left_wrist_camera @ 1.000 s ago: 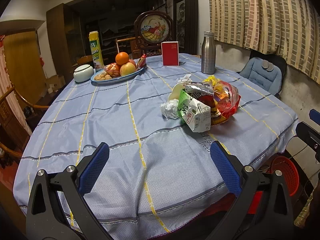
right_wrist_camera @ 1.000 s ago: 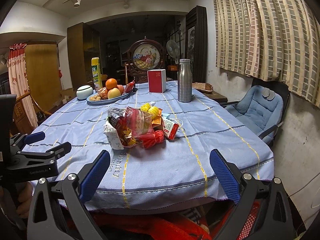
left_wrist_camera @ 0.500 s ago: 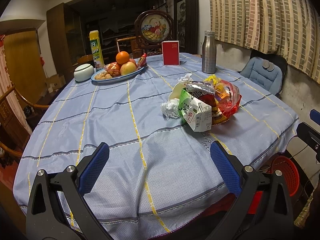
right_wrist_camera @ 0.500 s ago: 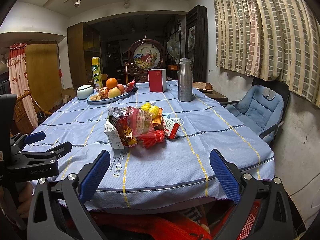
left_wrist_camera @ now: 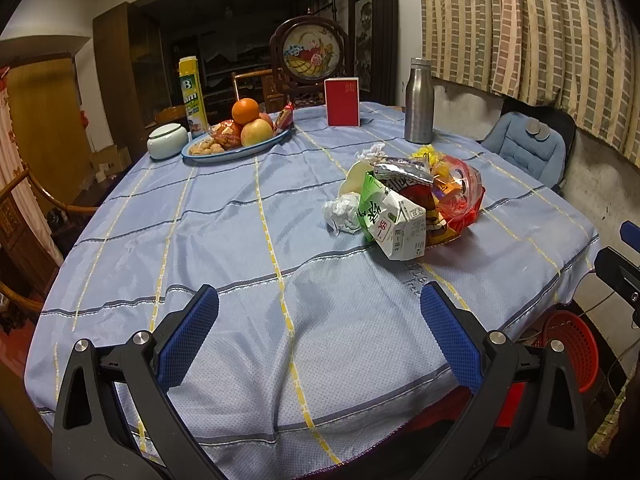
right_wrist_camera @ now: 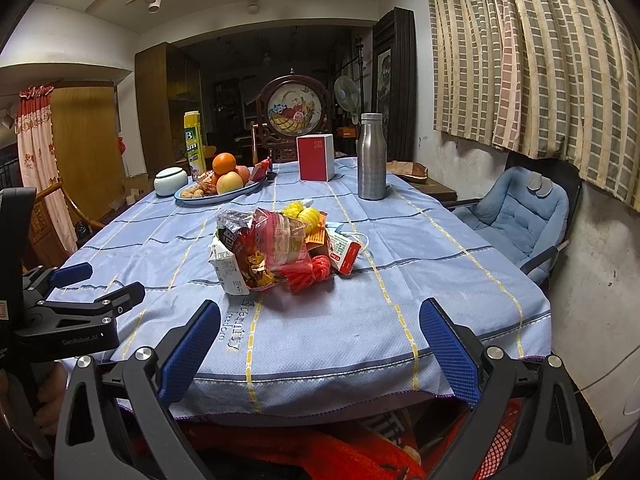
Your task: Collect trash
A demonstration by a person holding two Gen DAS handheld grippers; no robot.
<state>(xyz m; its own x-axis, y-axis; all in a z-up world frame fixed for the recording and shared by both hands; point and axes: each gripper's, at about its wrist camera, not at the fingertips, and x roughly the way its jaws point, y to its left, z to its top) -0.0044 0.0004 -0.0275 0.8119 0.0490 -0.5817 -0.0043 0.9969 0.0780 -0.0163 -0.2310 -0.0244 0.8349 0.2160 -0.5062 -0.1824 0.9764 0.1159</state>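
A: Going left to right across the counter [left_wrist_camera: 224, 240], what do you count?

B: At the far left, one white lidded jar [left_wrist_camera: 167, 141], with one tall yellow can [left_wrist_camera: 193, 98] behind it. Then one oval plate [left_wrist_camera: 240, 151] holding one orange [left_wrist_camera: 245, 110], two apples that I can make out, some nuts and a wrapped snack. Next come one red box [left_wrist_camera: 342, 102] standing upright and one steel bottle [left_wrist_camera: 419, 102].

A: And the trash?

B: One trash pile [left_wrist_camera: 412, 204], right of the middle and nearer than the bottle. In it I count one crumpled tissue [left_wrist_camera: 343, 210] on its left side, one green-and-white milk carton [left_wrist_camera: 394, 222] lying tipped, one silver foil wrapper [left_wrist_camera: 402, 170] on top, and one clear red-tinted bag [left_wrist_camera: 460, 196] on the right. From the right wrist view there is also one small red-and-white carton [right_wrist_camera: 345, 252] and a bundle of red netting [right_wrist_camera: 308, 274]. Other wrappers are too tangled to count.

A: The two grippers?

B: The left gripper [left_wrist_camera: 319, 312] hangs over the near edge, its fingers spread wide with nothing between them. The right gripper [right_wrist_camera: 320, 320] is the same: fingers wide apart, empty, the pile well ahead of both.

A: Anything beyond the counter?

B: One red basket [left_wrist_camera: 572, 344] on the floor at the right, and one blue padded chair [left_wrist_camera: 526, 150].
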